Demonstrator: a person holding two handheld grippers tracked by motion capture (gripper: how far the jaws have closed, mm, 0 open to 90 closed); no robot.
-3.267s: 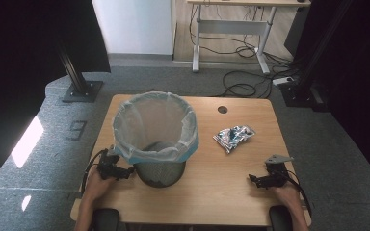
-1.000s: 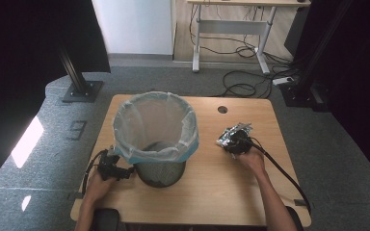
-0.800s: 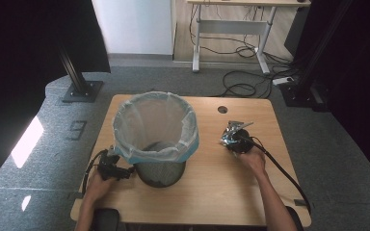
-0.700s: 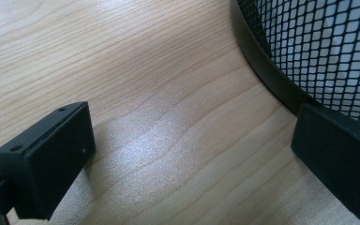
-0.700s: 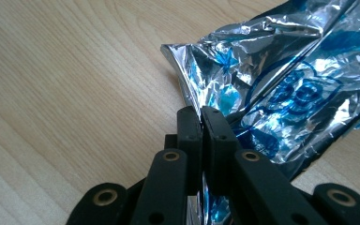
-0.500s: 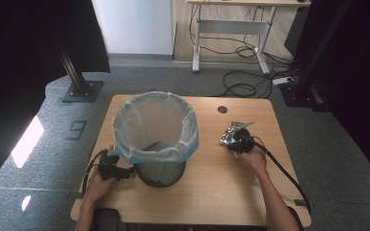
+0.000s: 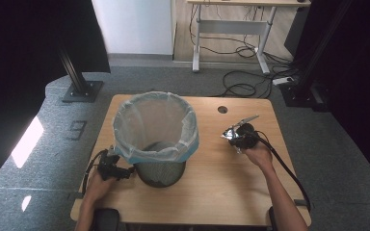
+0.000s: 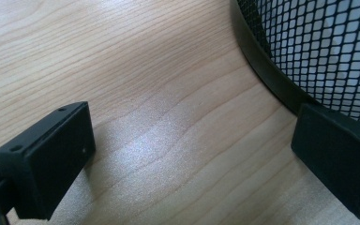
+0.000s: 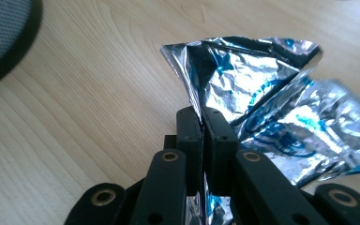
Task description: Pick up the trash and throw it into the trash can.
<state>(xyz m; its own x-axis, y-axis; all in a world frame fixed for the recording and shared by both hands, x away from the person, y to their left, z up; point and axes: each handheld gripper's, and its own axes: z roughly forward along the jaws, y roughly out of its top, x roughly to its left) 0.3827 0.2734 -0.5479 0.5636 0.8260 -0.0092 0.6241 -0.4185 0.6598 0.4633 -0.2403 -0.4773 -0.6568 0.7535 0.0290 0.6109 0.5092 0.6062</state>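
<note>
Above the right side of the table, the right gripper had just closed its jaws on the crumpled foil wrapper; the left gripper sat wide apart beside the mesh bin.

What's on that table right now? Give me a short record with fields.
Table: wooden
Bin: black mesh with a pale liner, standing left of centre
Wrapper: crinkled silver and blue foil, pinched at one edge
Right gripper: shut on the wrapper
Left gripper: open, low over the table, one jaw at the bin's base
</note>
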